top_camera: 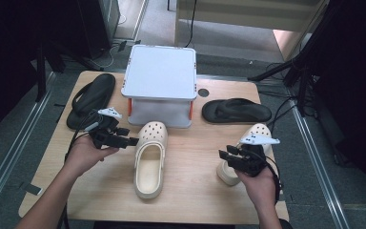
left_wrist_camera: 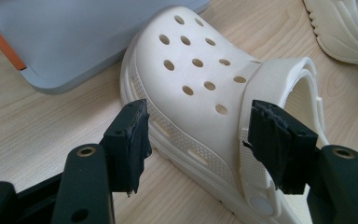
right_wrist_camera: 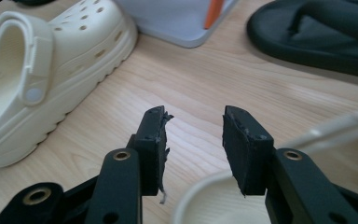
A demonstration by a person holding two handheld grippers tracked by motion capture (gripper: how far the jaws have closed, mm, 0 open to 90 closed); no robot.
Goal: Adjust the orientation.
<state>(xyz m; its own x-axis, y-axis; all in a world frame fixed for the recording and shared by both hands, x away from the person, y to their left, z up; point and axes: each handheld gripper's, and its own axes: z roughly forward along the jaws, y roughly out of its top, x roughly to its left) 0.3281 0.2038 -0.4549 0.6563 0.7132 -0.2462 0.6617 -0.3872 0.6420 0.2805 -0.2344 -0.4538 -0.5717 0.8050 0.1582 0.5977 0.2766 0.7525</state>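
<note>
On a wooden table (top_camera: 190, 191), a black sandal (top_camera: 91, 99) lies far left. The left gripper (top_camera: 132, 141), jaws open, sits against the side of a cream clog (top_camera: 150, 160) at centre, in front of a grey stand (top_camera: 160, 72). The right gripper (top_camera: 222, 155), jaws apart and empty, hovers beside a second clog (top_camera: 257, 136); another sandal (top_camera: 236, 110) lies behind.

The table (top_camera: 190, 191) is topped in pale wood-grain laminate with a smooth, faintly satin look, and the two cream clogs (left_wrist_camera: 191, 88) (top_camera: 248, 152) are moulded in matt foam-like plastic, dotted with round holes and given a finely textured band along the side. Each claw (left_wrist_camera: 198, 140) (right_wrist_camera: 193, 149) is lined with black rubbery pads (left_wrist_camera: 133, 140), pretty chewed up and ragged at the edges, while the black flip-flops (right_wrist_camera: 317, 32) are seen as dull soft foam and the grey stand (top_camera: 159, 71) as smooth matt plastic.
</note>
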